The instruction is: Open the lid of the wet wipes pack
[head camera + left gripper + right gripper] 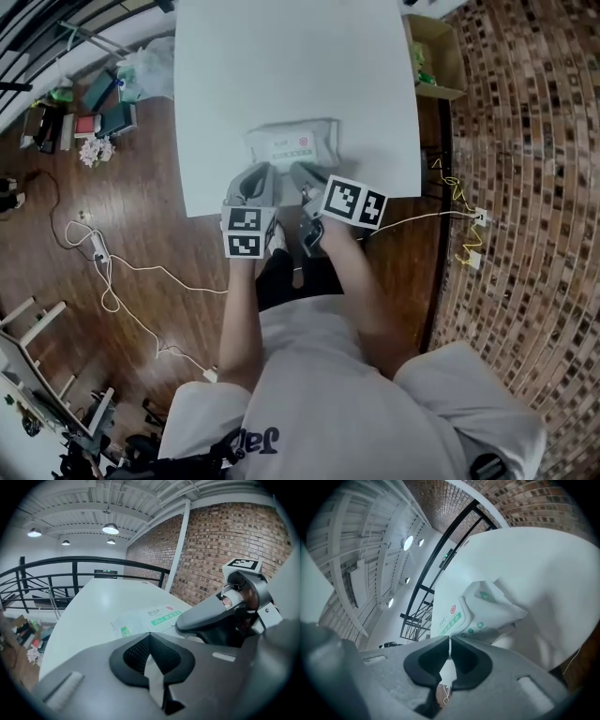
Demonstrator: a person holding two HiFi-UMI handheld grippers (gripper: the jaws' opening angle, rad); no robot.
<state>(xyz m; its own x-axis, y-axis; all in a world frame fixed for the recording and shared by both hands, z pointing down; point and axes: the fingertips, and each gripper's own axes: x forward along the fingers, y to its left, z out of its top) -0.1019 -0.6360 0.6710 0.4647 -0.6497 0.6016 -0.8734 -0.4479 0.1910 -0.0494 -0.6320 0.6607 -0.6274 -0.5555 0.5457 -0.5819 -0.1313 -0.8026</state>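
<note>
The wet wipes pack (292, 141) is white with a red mark and green print, and lies flat near the front edge of the white table (281, 56). Both grippers meet its near edge side by side. My left gripper (262, 171) is at the pack's near left part. In the left gripper view its jaws (149, 639) stand together with a thin pale strip between them, and the pack (150, 617) lies just beyond. My right gripper (298, 169) sits at the near middle. In the right gripper view its tips (450, 641) pinch a thin white edge of the pack (464, 613).
A cardboard box (436, 56) stands on the floor at the table's right. Bags and clutter (103, 103) lie on the wooden floor at the left, with a white cable (112, 281) trailing across it. A brick surface (525, 141) fills the right side.
</note>
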